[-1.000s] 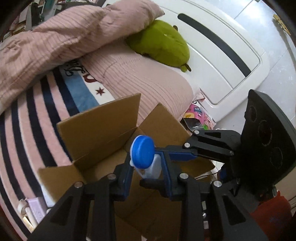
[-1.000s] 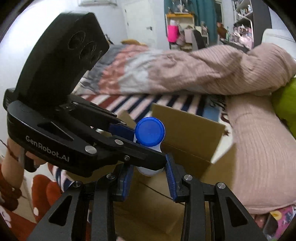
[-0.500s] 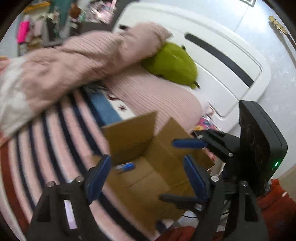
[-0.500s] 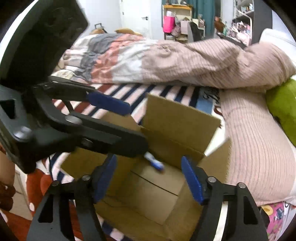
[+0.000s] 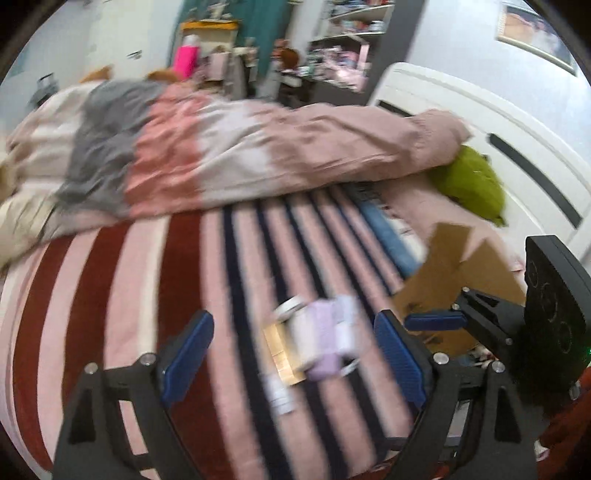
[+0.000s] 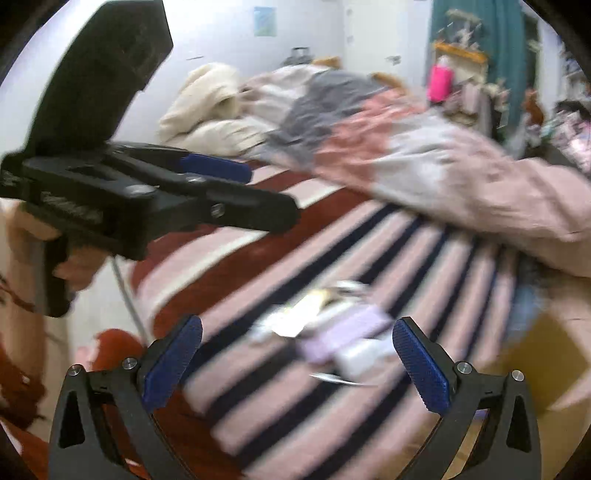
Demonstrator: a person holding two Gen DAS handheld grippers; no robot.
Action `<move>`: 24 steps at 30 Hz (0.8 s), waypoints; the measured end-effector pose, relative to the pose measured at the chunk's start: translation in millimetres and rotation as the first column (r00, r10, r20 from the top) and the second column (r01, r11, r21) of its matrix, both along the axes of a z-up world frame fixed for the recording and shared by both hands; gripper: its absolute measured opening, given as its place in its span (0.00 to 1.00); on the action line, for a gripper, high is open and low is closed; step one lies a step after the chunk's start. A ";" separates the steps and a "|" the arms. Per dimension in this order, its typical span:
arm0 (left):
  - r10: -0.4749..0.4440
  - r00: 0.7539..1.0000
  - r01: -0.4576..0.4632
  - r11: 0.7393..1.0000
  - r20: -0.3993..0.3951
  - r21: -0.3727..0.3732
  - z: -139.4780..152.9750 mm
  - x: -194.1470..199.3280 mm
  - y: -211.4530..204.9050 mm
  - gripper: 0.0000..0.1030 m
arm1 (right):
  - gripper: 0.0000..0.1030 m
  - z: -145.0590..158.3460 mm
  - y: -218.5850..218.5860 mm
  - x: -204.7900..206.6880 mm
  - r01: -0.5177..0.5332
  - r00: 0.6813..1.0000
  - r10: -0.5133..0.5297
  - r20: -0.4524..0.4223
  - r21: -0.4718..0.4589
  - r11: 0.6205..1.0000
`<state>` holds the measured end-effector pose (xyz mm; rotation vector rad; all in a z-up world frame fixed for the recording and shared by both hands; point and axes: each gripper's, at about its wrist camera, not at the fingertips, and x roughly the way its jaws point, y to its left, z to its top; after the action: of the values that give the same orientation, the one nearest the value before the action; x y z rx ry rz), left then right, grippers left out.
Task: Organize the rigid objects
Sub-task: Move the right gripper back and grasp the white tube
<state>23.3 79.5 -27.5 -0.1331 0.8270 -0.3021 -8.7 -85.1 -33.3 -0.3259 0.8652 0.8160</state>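
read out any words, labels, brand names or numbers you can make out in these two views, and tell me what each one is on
No text can be read in either view.
White lettering on the side of the black left gripper: smeared by motion, unreadable.
Labels on the small white, lilac and gold boxes and tubes lying on the striped bedspread: blurred, unreadable.
Blue paper on the far white wall: too small to read.

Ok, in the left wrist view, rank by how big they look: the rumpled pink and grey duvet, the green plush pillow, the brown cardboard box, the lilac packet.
1. Rumpled pink and grey duvet.
2. Brown cardboard box, partly hidden by the right gripper.
3. Green plush pillow, farther away, so its rank against the box is unsure.
4. Lilac packet, blurred.
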 end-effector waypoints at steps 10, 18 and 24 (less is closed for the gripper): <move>0.117 0.991 -0.120 0.992 -0.072 -0.040 -92.4 -18.5 61.6 0.84 | 0.74 -106.4 65.0 4.2 0.023 0.992 -0.038 -0.122 -0.119 0.993; 0.125 0.989 -0.126 0.992 -0.081 -0.003 -108.2 -16.0 64.9 0.84 | 0.54 -135.1 70.2 22.7 0.166 0.968 -0.187 -0.169 -0.126 0.978; 0.123 0.989 -0.124 0.992 -0.078 -0.018 -105.0 -17.6 66.8 0.84 | 0.29 -137.6 74.6 31.6 0.219 0.964 -0.239 -0.121 -0.152 0.964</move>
<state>5.7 146.3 -132.5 -0.2171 0.8876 -0.1907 23.0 -10.6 -170.9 -0.2851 1.0712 0.5690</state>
